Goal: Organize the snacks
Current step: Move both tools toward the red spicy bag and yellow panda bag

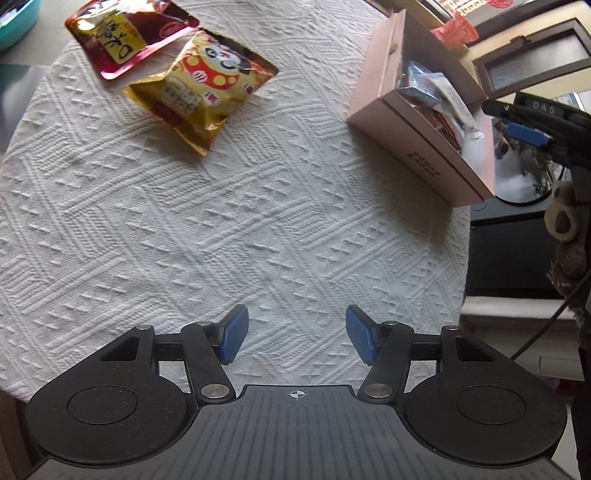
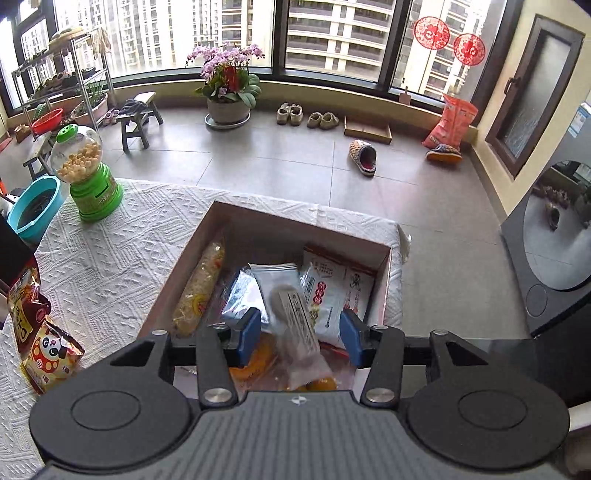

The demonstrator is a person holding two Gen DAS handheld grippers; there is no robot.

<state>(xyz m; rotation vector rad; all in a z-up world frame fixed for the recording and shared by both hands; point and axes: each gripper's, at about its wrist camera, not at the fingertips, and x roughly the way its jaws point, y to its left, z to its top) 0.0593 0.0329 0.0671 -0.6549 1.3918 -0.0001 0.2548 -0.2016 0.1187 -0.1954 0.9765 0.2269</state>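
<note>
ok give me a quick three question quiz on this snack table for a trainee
1. True or false: the left hand-held gripper is holding a snack.
2. How many snack bags lie loose on the tablecloth?
3. The right hand-held gripper is above: A) the box B) the green candy dispenser C) the blue bowl

Key
1. False; it is open over bare cloth.
2. Two: the red bag and the panda bag.
3. A

Two snack packets (image 1: 177,70) beside box (image 1: 413,147)
</note>
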